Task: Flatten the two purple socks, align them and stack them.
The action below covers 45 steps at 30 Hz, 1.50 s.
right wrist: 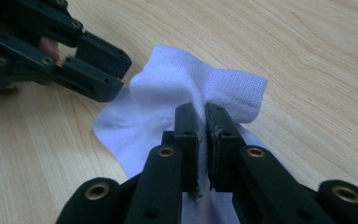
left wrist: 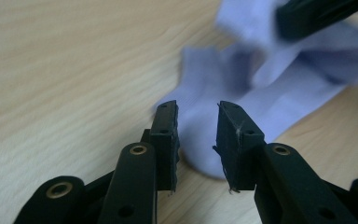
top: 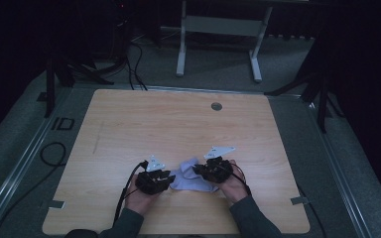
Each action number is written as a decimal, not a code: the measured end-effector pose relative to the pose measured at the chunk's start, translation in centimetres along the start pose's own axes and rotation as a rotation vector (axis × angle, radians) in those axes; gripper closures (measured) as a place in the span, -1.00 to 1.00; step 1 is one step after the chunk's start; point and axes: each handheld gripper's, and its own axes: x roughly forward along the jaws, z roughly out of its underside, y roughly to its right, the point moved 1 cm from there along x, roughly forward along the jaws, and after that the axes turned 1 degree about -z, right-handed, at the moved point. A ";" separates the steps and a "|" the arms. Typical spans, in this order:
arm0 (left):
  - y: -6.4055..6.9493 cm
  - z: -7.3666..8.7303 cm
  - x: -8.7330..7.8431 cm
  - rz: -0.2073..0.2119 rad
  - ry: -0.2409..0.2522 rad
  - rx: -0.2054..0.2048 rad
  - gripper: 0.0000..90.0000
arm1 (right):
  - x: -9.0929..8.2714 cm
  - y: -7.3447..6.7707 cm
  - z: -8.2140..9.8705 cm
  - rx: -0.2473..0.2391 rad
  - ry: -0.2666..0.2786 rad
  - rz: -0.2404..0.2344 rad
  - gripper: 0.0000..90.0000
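Note:
A pale lavender-white sock (top: 191, 179) lies crumpled on the wooden table (top: 178, 124) near its front edge, between my two grippers. My right gripper (right wrist: 201, 116) is shut on a fold of the sock (right wrist: 168, 79), bunching the ribbed cuff up. My left gripper (left wrist: 196, 135) is open at the sock's (left wrist: 279, 88) rounded end, which lies in the gap between the pads without either pressing on it. In the high view the left gripper (top: 167, 179) is at the sock's left side and the right gripper (top: 197, 171) at its right. Both are held by a person's hands.
A round grey grommet (top: 217, 106) sits near the table's far edge. Beyond the table stands a white table frame (top: 181, 44), with black stands at both sides. Cables (top: 54, 153) lie on the grey floor at the left.

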 end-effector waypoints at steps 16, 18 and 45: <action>1.6 -1.0 2.0 0.058 -0.002 0.009 0.91 | 0.5 -0.6 0.0 -0.023 -0.003 -0.030 0.81; 1.6 -0.9 2.0 0.059 -0.007 0.010 0.94 | 0.2 -0.7 -0.1 -0.025 -0.003 -0.031 0.58; 0.7 -0.7 1.3 0.063 -0.023 -0.010 0.95 | -3.0 2.3 5.7 0.100 -0.122 0.156 0.72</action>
